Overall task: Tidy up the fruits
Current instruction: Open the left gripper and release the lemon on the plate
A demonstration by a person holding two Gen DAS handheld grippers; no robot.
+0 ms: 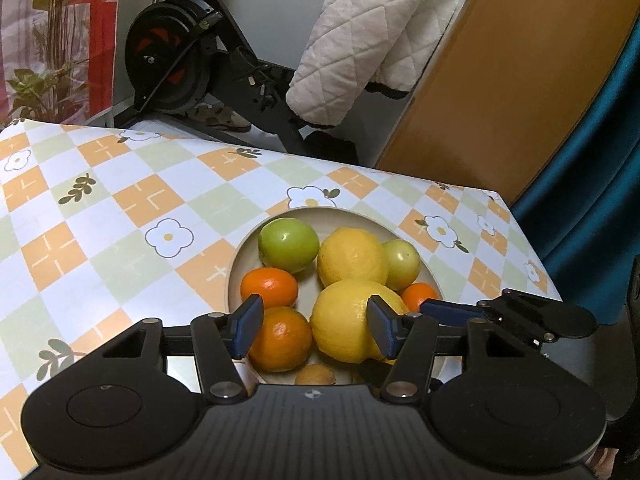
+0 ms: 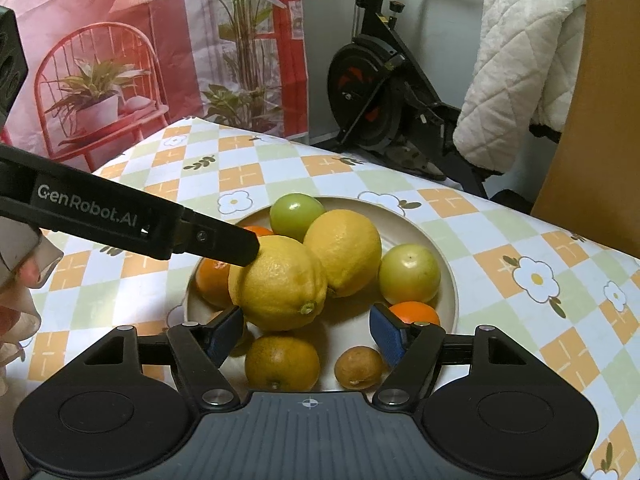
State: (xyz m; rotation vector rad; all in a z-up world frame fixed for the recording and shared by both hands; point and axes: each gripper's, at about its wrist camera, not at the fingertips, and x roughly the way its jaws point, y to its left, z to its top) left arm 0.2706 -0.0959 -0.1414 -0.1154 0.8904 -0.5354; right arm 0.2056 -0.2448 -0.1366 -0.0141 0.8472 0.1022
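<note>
A beige bowl (image 2: 448,268) on the checked tablecloth holds two lemons, two green fruits, several oranges and a small brownish fruit (image 2: 359,367). My left gripper (image 1: 316,326) is open, its fingers either side of an orange (image 1: 280,338) and the near lemon (image 1: 352,320); one pad rests against that lemon. In the right wrist view the left gripper's finger (image 2: 236,246) touches the near lemon (image 2: 280,282). My right gripper (image 2: 306,334) is open just above the bowl's near side, over an orange (image 2: 282,362). The second lemon (image 2: 344,252) and green fruits (image 2: 409,274) lie behind.
The table (image 1: 120,208) has a checked flower cloth; its far edge drops off toward an exercise bike (image 1: 180,56). A white quilted blanket (image 1: 372,32) hangs over a wooden board (image 1: 520,80). A teal curtain (image 1: 592,184) is at the right.
</note>
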